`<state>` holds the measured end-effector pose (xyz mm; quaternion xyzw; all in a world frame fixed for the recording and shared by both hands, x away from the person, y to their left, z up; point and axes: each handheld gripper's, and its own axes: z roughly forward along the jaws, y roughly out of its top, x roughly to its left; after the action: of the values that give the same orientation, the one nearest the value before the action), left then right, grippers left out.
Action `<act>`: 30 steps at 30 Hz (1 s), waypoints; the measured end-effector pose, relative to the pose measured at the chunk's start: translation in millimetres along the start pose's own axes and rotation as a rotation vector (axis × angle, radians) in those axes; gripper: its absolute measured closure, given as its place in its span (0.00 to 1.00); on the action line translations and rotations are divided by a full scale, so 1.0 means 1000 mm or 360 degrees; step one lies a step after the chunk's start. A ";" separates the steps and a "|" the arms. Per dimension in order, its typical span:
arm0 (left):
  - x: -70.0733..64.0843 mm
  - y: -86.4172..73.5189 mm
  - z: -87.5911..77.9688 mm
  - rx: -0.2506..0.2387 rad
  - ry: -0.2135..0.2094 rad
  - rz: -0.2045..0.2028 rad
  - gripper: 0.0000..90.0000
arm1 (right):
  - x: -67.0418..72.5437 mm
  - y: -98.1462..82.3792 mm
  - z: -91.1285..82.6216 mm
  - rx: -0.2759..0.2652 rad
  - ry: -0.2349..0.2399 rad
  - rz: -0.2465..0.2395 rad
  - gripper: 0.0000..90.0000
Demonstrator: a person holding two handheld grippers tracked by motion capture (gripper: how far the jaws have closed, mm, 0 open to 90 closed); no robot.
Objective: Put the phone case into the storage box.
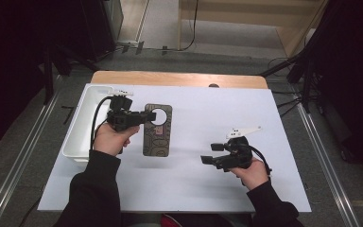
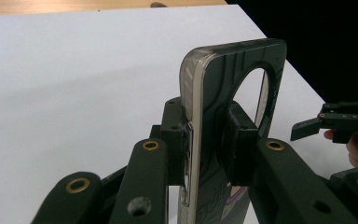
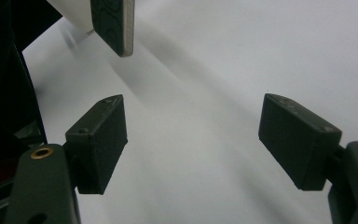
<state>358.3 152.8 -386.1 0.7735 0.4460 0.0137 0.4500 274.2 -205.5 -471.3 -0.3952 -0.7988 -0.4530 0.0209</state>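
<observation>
Your left gripper (image 1: 147, 117) is clamped on a phone case (image 1: 157, 130), its pads pressing the case's two faces just below the big round camera cut-out, as the left gripper view shows; the case (image 2: 223, 121) stands on edge between the jaws there. From above, it sits over the white sheet (image 1: 194, 189) covering the bench, left of the sheet's middle and just right of the white tray (image 1: 82, 123) at the sheet's left edge; whether its lower end touches the sheet I cannot tell. Judge it light and thin, a flexible shell with a clear, glossy rim that looks slippery, so it may bow or twist if you squeeze hard or pull at one corner. The ring around the cut-out is its narrowest, weakest part; better to take hold on the solid body or the long side edges. Your right gripper (image 1: 210, 153) hangs with jaws apart and nothing between them, toward the sheet's near right corner; in the right gripper view one corner of the case (image 3: 114, 23) shows ahead. The back carries a dark line pattern and a small pinkish patch; no brand or writing can be read.
</observation>
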 end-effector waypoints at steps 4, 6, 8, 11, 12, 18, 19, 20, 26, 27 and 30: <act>0.004 0.000 -0.006 -0.0001 0.0000 -0.0005 0.82 | 0.000 -0.005 -0.005 -0.0005 -0.0002 0.0014 0.25; 0.007 0.000 -0.008 -0.0009 0.0004 -0.0015 0.82 | 0.000 -0.008 -0.006 -0.0005 -0.0003 0.0021 0.25; 0.009 0.001 -0.012 -0.0017 0.0008 -0.0020 0.82 | 0.000 -0.011 -0.008 -0.0001 -0.0005 0.0031 0.25; 0.012 0.001 -0.018 -0.0043 0.0010 -0.0033 0.82 | -0.001 -0.016 -0.011 -0.0003 -0.0011 0.0037 0.25; 0.013 0.002 -0.020 -0.0050 0.0011 -0.0038 0.82 | -0.001 -0.017 -0.011 -0.0008 -0.0008 0.0044 0.25; 0.017 0.004 -0.024 -0.0056 0.0021 -0.0048 0.82 | -0.002 -0.026 -0.014 0.0010 -0.0004 0.0068 0.25; 0.017 0.005 -0.024 -0.0059 0.0021 -0.0049 0.82 | -0.002 -0.027 -0.014 0.0013 -0.0009 0.0069 0.25; 0.018 0.006 -0.025 -0.0065 0.0025 -0.0056 0.82 | -0.002 -0.028 -0.014 0.0016 -0.0009 0.0075 0.25; 0.021 0.010 -0.031 -0.0078 0.0031 -0.0057 0.82 | -0.002 -0.034 -0.017 0.0016 -0.0006 0.0069 0.25; 0.022 0.011 -0.032 -0.0081 0.0033 -0.0060 0.82 | -0.002 -0.035 -0.017 0.0016 -0.0009 0.0071 0.25; 0.024 0.014 -0.033 -0.0066 0.0041 -0.0052 0.82 | -0.002 -0.037 -0.019 0.0030 -0.0021 0.0079 0.25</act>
<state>367.7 189.5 -365.7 0.7564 0.4641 0.0256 0.4603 245.3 -230.4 -487.0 -0.4177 -0.7931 -0.4422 0.0304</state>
